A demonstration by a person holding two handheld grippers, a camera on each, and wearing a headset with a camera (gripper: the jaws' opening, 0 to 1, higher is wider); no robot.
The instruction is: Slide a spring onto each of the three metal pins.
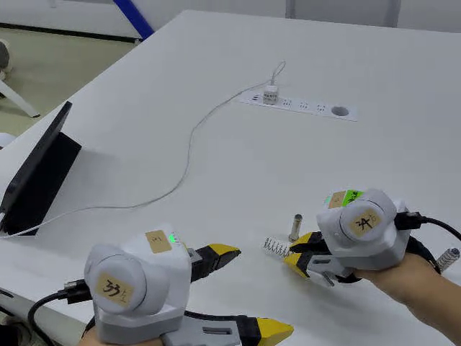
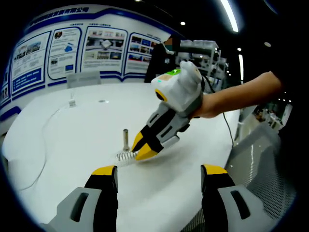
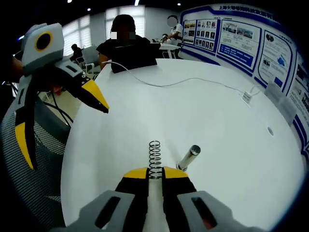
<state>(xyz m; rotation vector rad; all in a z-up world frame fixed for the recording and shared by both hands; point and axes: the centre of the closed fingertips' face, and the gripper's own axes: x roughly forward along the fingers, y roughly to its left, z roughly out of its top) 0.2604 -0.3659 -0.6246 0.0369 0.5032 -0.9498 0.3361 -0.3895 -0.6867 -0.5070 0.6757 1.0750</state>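
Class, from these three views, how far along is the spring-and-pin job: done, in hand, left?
Done: nothing certain; a coiled piece at the head view's right edge may be a sprung pin, too small to tell. In hand: the right gripper is shut on a spring, beside a bare upright pin. The left gripper is open, holding nothing. Left: seat this spring, then the others.

Plain white bench (image 1: 238, 166). Yellow-tipped black jaws on pale grey left tool (image 1: 258, 290) and right tool (image 1: 297, 251), green glow and tan label atop each. Silvery spring (image 1: 276, 248), dull grey pin (image 1: 296, 226). White cable (image 1: 189, 155) and power strip (image 1: 310, 106); black screen (image 1: 39, 173).
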